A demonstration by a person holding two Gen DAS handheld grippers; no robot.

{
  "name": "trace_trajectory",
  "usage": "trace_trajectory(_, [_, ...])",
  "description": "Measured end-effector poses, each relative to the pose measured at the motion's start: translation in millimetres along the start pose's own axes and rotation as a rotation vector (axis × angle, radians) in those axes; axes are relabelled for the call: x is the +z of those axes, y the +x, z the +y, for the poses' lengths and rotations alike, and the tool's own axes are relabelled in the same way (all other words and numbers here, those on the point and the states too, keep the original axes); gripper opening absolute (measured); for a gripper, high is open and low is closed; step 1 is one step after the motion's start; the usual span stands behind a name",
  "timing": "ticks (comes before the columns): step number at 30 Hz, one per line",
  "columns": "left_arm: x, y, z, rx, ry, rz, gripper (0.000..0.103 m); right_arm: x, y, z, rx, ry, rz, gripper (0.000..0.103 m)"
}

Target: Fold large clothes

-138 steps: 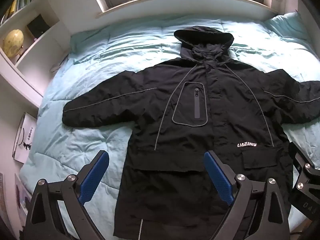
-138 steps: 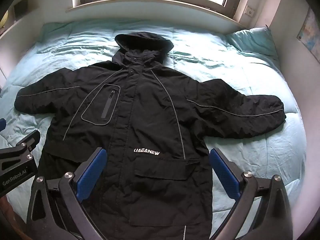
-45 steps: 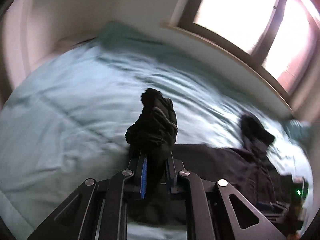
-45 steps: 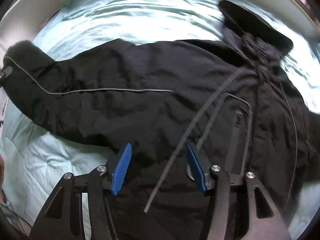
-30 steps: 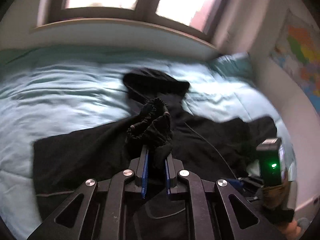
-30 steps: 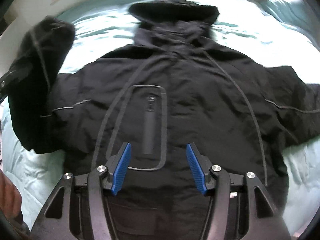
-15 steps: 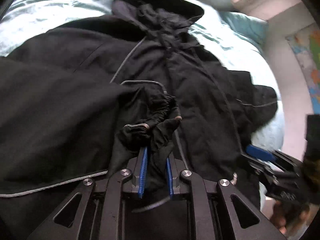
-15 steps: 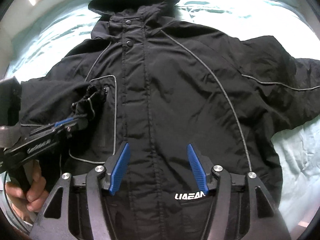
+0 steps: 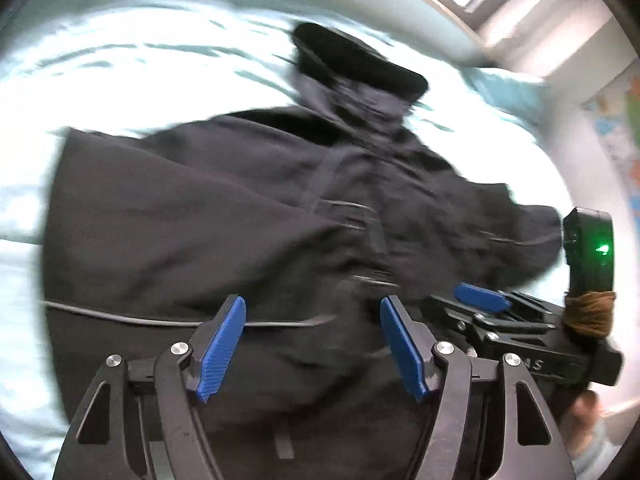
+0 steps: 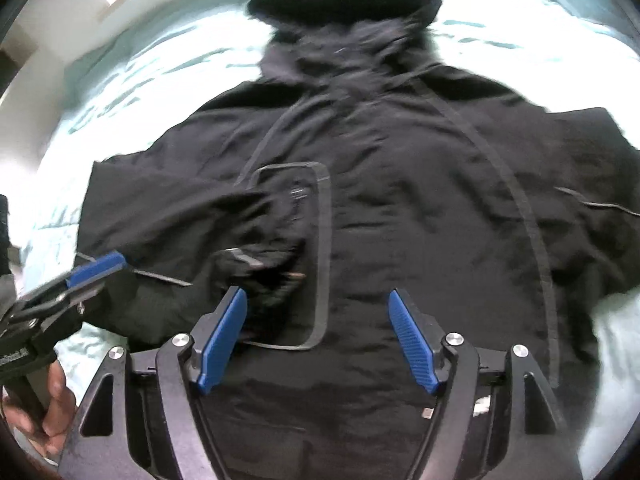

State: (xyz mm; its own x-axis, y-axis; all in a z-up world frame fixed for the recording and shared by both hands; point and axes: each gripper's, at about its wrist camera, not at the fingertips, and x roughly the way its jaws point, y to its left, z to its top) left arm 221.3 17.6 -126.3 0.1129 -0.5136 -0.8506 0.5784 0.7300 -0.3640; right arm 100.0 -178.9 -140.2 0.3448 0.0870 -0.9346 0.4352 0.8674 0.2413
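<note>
A large black hooded jacket [image 10: 400, 208] lies face up on the pale blue bed [image 10: 132, 80], hood toward the window. Its left sleeve [image 9: 168, 232] is folded across the chest, the cuff [image 10: 264, 268] resting by the chest pocket outline. My left gripper [image 9: 312, 344] is open and empty above the folded sleeve; it also shows in the right wrist view [image 10: 92, 270]. My right gripper [image 10: 318, 338] is open and empty over the jacket's middle; it also shows in the left wrist view [image 9: 480, 298]. The right sleeve [image 10: 600, 216] still lies spread out.
The bed's quilt [image 9: 100, 76] surrounds the jacket. A window sill [image 9: 460, 36] runs behind the bed. A pillow [image 9: 508, 88] lies at the far right, and a wall map [image 9: 616, 128] hangs beside it.
My left gripper has opened and let go of the sleeve cuff, which now lies on the chest. Both grippers have pulled back a little; the views are blurred by motion.
</note>
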Motion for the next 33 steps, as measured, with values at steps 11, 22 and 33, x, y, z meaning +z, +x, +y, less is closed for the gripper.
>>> trace_trajectory(11, [3, -12, 33, 0.241, -0.046, -0.016, 0.071, 12, 49, 38, 0.028, -0.040, 0.040, 0.043])
trace_trajectory(22, [18, -4, -9, 0.247, 0.027, -0.042, 0.071, 37, -45, -42, -0.131, 0.015, -0.208, 0.022])
trace_trajectory(33, [38, 72, -41, 0.282, 0.075, 0.031, 0.072, 56, -35, -171, -0.289, 0.132, -0.203, 0.021])
